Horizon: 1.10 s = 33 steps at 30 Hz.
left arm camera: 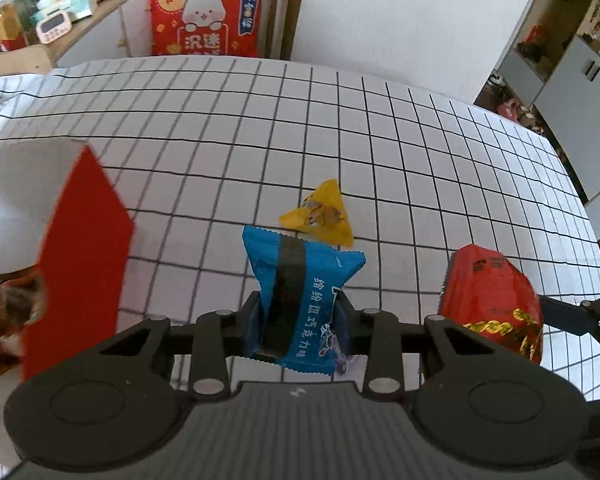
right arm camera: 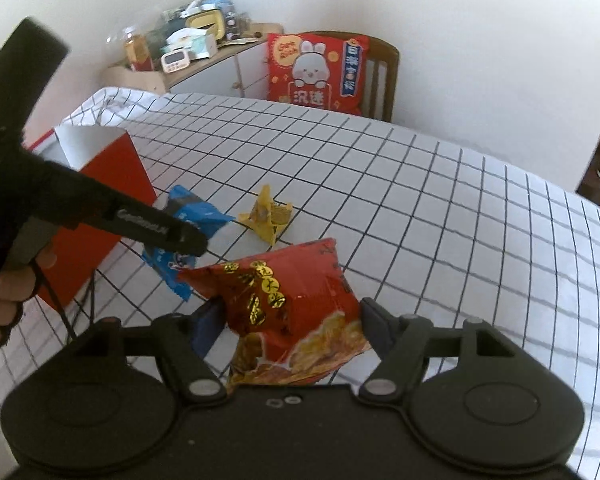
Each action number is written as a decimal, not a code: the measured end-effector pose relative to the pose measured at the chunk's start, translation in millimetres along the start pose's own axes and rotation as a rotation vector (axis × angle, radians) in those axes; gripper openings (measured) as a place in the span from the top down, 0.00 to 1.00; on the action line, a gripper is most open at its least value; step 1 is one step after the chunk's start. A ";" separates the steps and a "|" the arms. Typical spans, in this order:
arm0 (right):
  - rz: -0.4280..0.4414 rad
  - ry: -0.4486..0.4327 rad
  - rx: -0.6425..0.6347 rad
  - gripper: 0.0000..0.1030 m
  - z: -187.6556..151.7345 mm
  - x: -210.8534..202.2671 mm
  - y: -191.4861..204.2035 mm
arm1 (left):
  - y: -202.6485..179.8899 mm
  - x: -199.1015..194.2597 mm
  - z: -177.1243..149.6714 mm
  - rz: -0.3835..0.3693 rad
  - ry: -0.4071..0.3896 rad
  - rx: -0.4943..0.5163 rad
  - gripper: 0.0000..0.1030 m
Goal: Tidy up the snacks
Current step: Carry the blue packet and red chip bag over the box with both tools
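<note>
My left gripper (left arm camera: 298, 316) is shut on a blue snack packet (left arm camera: 300, 292) and holds it above the checked tablecloth; the packet also shows in the right wrist view (right arm camera: 196, 216). My right gripper (right arm camera: 292, 320) is shut on a red snack packet with gold print (right arm camera: 288, 300), which shows at the right of the left wrist view (left arm camera: 492, 300). A yellow triangular snack packet (left arm camera: 324, 216) lies on the cloth just beyond both grippers (right arm camera: 268, 216). A red box with a white inside (left arm camera: 84, 252) stands at the left (right arm camera: 100, 184).
A brown packet (left arm camera: 12, 312) lies inside the red box. A wooden chair with a red rabbit cushion (left arm camera: 208, 16) stands at the far table edge. A cluttered cabinet (right arm camera: 196, 56) is behind the table at the left. Shelves (left arm camera: 572, 40) stand at the right.
</note>
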State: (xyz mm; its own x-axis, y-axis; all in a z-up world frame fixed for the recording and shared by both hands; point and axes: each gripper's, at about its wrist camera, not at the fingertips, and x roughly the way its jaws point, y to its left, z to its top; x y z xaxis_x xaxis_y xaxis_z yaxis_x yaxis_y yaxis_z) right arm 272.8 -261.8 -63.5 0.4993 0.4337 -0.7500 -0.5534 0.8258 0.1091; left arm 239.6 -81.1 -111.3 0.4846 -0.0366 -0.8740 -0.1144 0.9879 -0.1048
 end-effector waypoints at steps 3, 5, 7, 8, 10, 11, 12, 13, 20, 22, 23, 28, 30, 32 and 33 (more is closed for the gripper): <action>0.010 -0.024 0.009 0.30 0.6 -15.5 9.5 | 7.2 -18.3 -4.7 -0.005 -0.006 -0.015 0.66; 0.019 -0.038 0.012 0.30 0.9 -24.4 16.7 | 12.3 -31.1 -8.0 -0.008 -0.011 -0.024 0.66; 0.021 -0.048 0.012 0.30 2.2 -32.1 25.1 | 16.7 -45.6 -11.1 -0.008 -0.024 -0.031 0.66; 0.020 -0.054 0.011 0.30 3.3 -35.8 29.8 | 19.4 -52.9 -12.7 -0.005 -0.033 -0.033 0.66; 0.025 -0.067 0.013 0.30 6.5 -43.5 39.0 | 24.9 -67.7 -15.0 0.002 -0.051 -0.038 0.66; 0.030 -0.073 0.016 0.30 8.7 -46.6 42.9 | 29.4 -75.5 -15.9 0.006 -0.060 -0.044 0.66; 0.035 -0.079 0.017 0.30 10.7 -49.5 47.0 | 33.8 -81.1 -16.5 0.006 -0.065 -0.051 0.66; 0.040 -0.085 0.015 0.30 13.0 -52.2 51.8 | 38.3 -86.8 -16.9 0.005 -0.072 -0.058 0.66; 0.068 -0.124 -0.016 0.30 32.6 -63.0 91.3 | 73.0 -122.4 -21.5 0.018 -0.112 -0.088 0.66; 0.074 -0.133 -0.030 0.30 38.1 -63.5 102.6 | 83.9 -130.4 -21.9 0.019 -0.121 -0.099 0.66; 0.079 -0.137 -0.037 0.30 41.3 -63.4 109.1 | 90.0 -134.3 -22.1 0.023 -0.127 -0.104 0.66; 0.098 -0.154 -0.068 0.30 55.1 -60.8 138.9 | 118.3 -149.7 -22.9 0.037 -0.146 -0.126 0.66; 0.103 -0.156 -0.079 0.30 59.8 -58.0 150.1 | 132.8 -154.7 -23.7 0.042 -0.146 -0.139 0.66; 0.109 -0.157 -0.085 0.30 63.5 -55.9 162.1 | 147.2 -158.5 -24.8 0.052 -0.150 -0.152 0.66; 0.110 -0.158 -0.089 0.30 66.1 -53.5 167.8 | 153.5 -160.0 -25.6 0.058 -0.152 -0.158 0.66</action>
State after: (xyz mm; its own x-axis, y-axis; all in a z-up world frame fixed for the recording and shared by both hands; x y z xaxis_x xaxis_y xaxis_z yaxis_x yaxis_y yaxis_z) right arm 197.3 -122.6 38.0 0.5270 0.5767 -0.6243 -0.6635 0.7382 0.1219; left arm 122.4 72.6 0.4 0.5969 0.0544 -0.8005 -0.2742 0.9515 -0.1398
